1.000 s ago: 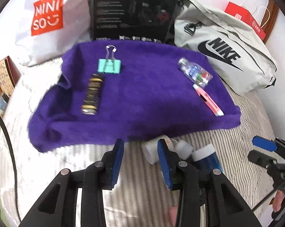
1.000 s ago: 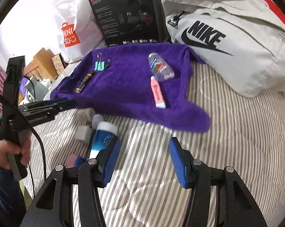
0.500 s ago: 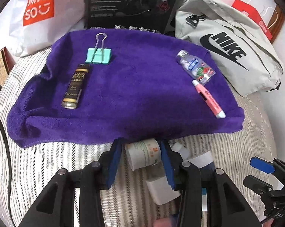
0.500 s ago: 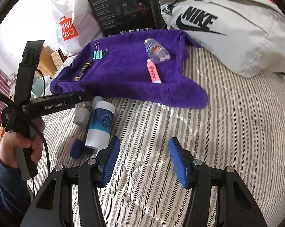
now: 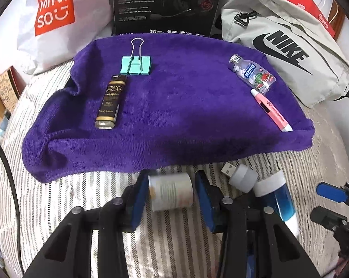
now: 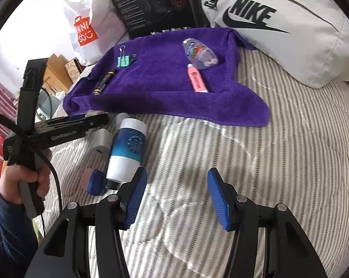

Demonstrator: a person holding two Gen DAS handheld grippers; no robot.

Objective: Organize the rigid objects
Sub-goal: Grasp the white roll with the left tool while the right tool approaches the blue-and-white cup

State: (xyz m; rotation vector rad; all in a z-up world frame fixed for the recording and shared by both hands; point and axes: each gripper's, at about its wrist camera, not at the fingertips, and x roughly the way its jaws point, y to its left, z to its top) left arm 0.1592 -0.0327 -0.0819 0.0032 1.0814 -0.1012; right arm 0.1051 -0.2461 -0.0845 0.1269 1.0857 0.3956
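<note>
A purple towel [image 5: 174, 106] lies on the striped bed and holds a mint binder clip [image 5: 135, 64], a dark Grand Reserve bottle [image 5: 110, 102], a clear candy bottle [image 5: 253, 74] and a pink pen [image 5: 270, 110]. My left gripper [image 5: 171, 197] is shut on a small white jar [image 5: 171, 194] just below the towel's near edge. To its right lie a white USB plug [image 5: 240, 176] and a blue-and-white bottle [image 5: 278, 199]. My right gripper [image 6: 176, 197] is open and empty over the bed, beside the blue-and-white bottle [image 6: 128, 148].
A Miniso bag [image 5: 51, 14], a black headset box [image 5: 165, 4] and a grey Nike bag [image 5: 283, 46] stand behind the towel. A blue-capped item [image 6: 95, 181] lies by the bottle. Striped bedding [image 6: 278, 162] stretches to the right.
My left gripper moved forward around the white jar and closed on it. My right gripper drew back and tilted a little; it stays open.
</note>
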